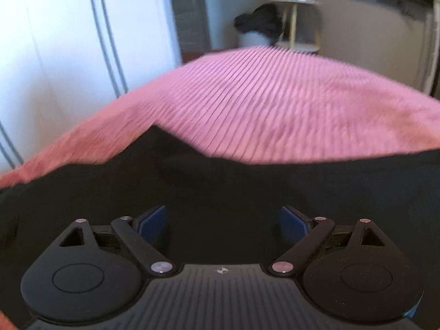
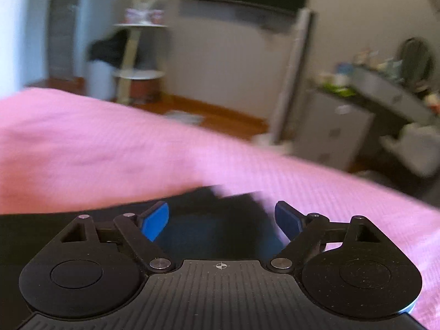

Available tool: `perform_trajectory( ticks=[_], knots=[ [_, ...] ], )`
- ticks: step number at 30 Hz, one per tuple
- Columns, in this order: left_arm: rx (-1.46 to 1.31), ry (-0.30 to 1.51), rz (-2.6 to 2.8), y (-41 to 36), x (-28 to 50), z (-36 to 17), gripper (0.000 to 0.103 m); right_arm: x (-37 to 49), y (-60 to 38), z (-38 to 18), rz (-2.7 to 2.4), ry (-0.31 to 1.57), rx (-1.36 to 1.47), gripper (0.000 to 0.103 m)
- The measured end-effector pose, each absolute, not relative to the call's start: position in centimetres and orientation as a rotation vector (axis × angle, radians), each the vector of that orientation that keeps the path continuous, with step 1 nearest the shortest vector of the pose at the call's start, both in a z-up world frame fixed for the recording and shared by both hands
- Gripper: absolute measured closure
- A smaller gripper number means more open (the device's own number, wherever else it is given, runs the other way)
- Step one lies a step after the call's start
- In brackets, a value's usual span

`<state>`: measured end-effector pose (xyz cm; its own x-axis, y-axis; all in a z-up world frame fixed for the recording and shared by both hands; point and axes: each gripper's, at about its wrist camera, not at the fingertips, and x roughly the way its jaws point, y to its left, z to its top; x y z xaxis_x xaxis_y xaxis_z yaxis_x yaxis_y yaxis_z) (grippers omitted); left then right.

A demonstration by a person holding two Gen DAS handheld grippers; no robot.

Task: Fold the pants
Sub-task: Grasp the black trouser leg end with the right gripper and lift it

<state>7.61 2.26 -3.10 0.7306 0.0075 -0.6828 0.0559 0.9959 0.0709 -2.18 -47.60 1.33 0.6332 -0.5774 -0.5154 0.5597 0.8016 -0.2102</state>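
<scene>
The black fabric pants (image 1: pixel 220 184) lie flat on the pink ribbed bedspread (image 1: pixel 275 104), close to its near edge, probably spread out for folding. Above them the left gripper (image 1: pixel 224 220) and right gripper (image 2: pixel 221 220) stand spread wide, pinching nothing.

Black pants (image 1: pixel 220 181) on pink bedspread (image 1: pixel 275 104)

Both wrist views look low and close across the pink bedspread (image 1: pixel 275 104), sharing the far shelf stand (image 2: pixel 137 55).
</scene>
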Motion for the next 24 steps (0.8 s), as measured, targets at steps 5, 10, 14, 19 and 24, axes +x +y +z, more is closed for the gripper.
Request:
perform_trajectory(
  ticks=[5, 10, 14, 19, 24],
  knots=[
    [-0.05, 0.843, -0.006, 3.3, 7.9, -4.3, 0.012, -0.9, -50.7, -0.6, -0.506, 0.758, 0.12, 0.042],
    [-0.033, 0.849, 0.016, 2.7, 7.8, -3.7, 0.012, -0.7, -48.8, 0.0, -0.475, 0.68, -0.008, 0.088],
    [-0.027, 0.841, 0.045, 2.6, 7.9, -3.7, 0.012, -1.6, -47.5, 0.5, -0.533, 0.588, -0.017, 0.088],
    [-0.047, 0.843, 0.063, 2.9, 7.6, -3.6, 0.009, -0.5, -46.5, -2.0, -0.667, 0.638, -0.109, 0.068],
    [-0.098, 0.848, 0.086, 4.0, 7.2, -4.0, 0.005, -6.3, -47.4, 0.6, -0.741, 0.553, 0.154, 0.023]
  ],
)
